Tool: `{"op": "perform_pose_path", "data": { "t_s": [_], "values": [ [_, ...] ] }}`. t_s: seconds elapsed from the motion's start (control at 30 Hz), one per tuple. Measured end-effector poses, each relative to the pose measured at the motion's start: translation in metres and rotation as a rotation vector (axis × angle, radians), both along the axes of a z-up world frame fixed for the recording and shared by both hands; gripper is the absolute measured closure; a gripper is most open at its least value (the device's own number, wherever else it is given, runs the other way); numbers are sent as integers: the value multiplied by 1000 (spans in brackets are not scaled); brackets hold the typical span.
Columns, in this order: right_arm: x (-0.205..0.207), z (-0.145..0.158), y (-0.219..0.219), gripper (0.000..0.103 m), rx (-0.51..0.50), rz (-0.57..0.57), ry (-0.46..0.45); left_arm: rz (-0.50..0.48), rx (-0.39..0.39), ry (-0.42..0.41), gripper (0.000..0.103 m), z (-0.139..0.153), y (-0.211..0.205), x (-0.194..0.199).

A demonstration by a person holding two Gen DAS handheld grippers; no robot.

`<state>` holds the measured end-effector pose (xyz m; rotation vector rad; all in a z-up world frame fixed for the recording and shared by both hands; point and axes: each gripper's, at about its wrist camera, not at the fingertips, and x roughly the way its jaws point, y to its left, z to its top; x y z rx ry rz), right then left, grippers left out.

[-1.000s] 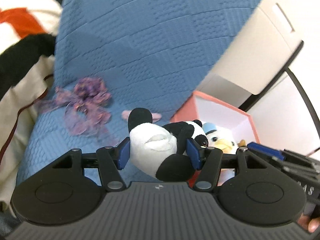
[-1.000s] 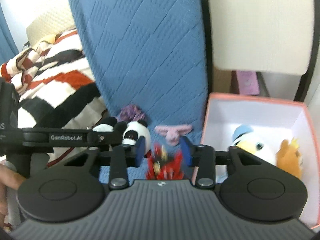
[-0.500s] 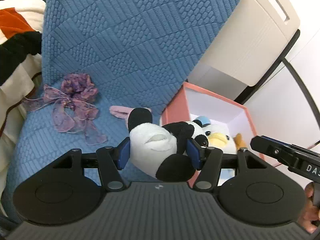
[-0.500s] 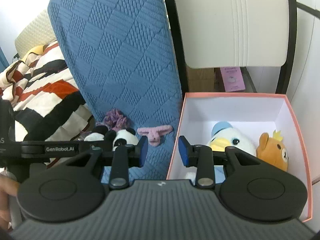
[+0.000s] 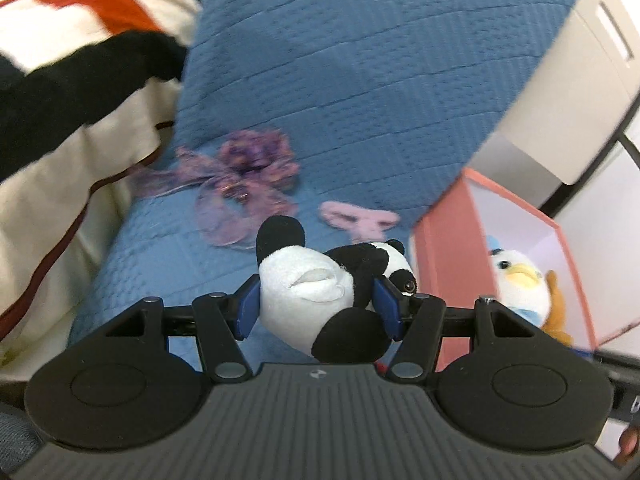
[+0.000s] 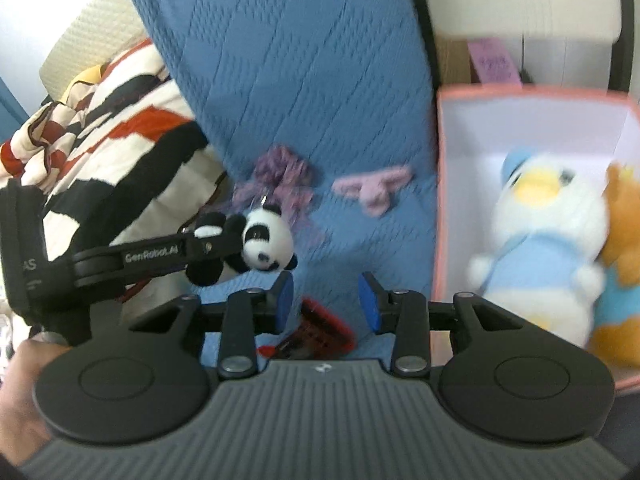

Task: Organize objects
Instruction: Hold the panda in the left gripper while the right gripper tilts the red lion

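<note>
My left gripper (image 5: 316, 306) is shut on a black-and-white panda plush (image 5: 320, 292) and holds it above the blue seat, left of the pink box (image 5: 444, 248). The panda (image 6: 266, 246) and left gripper also show in the right wrist view. My right gripper (image 6: 326, 298) is open and empty, just above a red-and-black object (image 6: 320, 330) lying on the seat. The pink box (image 6: 440, 184) holds a white duck plush (image 6: 544, 248) and an orange bear plush (image 6: 620, 240).
A purple ribbon scrunchie (image 5: 244, 176) and a pink bow (image 5: 360, 220) lie on the blue quilted seat (image 5: 340, 80). A striped red, black and white blanket (image 5: 60, 80) lies to the left. A white cabinet (image 5: 560, 88) stands behind the box.
My left gripper with the panda has swung left, away from the box. My right gripper has dropped lower toward the seat, and the red-and-black object is in view under it again.
</note>
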<state>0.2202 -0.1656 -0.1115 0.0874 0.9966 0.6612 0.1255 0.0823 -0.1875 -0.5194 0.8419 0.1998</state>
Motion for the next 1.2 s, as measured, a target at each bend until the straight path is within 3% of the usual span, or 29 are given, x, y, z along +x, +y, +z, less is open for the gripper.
{"op": "perform_pose_path", "data": {
  "t_s": [0.23,0.3,0.5,0.7,1.13,1.2],
  "values": [
    [-10,-41,21,51,-20,-78,141,29,-43,17,38,-35,19,-15],
    [-10,-51,24,38,-20,-106,180,24,-41,14,38,-39,19,-16],
    [-8,-83,35,40,-38,-203,260,33,-57,19,38,-50,20,-13],
    [-5,-106,44,40,-60,-275,274,47,-106,12,38,-58,24,-13],
    [11,-140,61,39,-7,-301,403,82,-152,36,38,-71,35,-10],
    [12,-139,62,48,-10,-294,392,81,-149,35,38,-70,35,-9]
  ]
}}
